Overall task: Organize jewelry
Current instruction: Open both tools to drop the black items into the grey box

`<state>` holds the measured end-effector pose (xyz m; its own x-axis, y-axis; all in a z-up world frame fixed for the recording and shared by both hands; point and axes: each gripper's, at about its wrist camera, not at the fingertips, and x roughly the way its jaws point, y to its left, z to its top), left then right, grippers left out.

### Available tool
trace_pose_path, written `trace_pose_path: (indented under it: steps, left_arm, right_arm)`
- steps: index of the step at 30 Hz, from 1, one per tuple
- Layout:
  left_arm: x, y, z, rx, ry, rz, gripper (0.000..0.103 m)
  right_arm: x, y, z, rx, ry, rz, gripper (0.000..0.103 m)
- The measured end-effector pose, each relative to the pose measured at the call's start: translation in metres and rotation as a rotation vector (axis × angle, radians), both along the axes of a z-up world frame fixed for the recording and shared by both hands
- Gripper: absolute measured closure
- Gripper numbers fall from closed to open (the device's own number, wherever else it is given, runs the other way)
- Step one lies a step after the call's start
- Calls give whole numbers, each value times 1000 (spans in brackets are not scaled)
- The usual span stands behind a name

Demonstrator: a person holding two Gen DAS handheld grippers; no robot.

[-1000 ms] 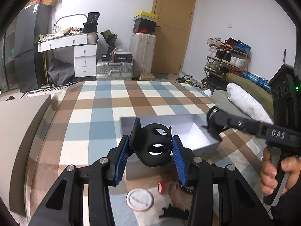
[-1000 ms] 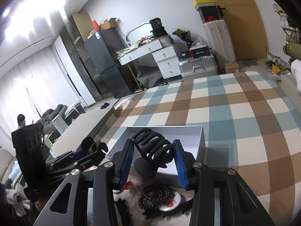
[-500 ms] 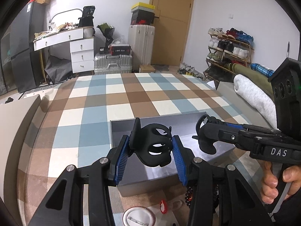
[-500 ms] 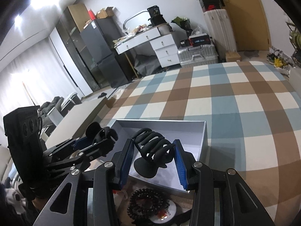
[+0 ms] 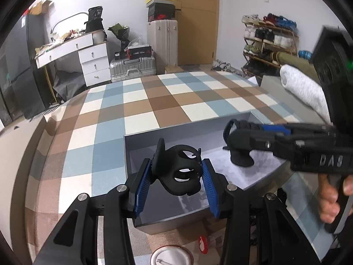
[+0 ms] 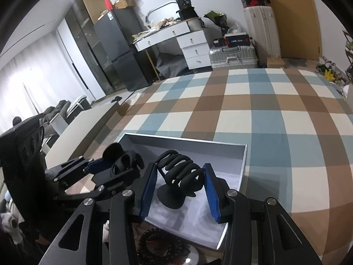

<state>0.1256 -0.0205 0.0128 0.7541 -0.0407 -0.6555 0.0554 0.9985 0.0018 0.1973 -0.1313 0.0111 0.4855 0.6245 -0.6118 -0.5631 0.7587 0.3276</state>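
1. Over the gray tray on the checked cloth: left gripper, clamped on a black claw clip.
2. At 3 o'clock of it: right gripper, clamped on a black hand-shaped stand, base on the tray floor.

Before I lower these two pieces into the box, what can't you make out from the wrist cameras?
- Left wrist view: whether the black stand rests on the grey box floor or hangs above it; the right gripper covers its top.
- Left wrist view: white round badge, cut off by the bottom edge.
- Right wrist view: dark bead string, mostly behind the gripper's fingers.
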Motion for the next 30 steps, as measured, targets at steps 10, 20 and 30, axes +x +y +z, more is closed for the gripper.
trace_pose_path:
  steps: [10, 20, 30]
  left_arm:
    - [2, -2, 0, 13, 14, 3, 63]
    - [4, -1, 1, 9, 32, 10, 63]
    - [-10, 1, 14, 14, -14, 17, 31]
  right_arm:
    - [4, 5, 0, -69, -30, -4, 62]
    - [-6, 5, 6, -121, -94, -29, 60]
    - [-25, -2, 27, -103, -155, -45, 41]
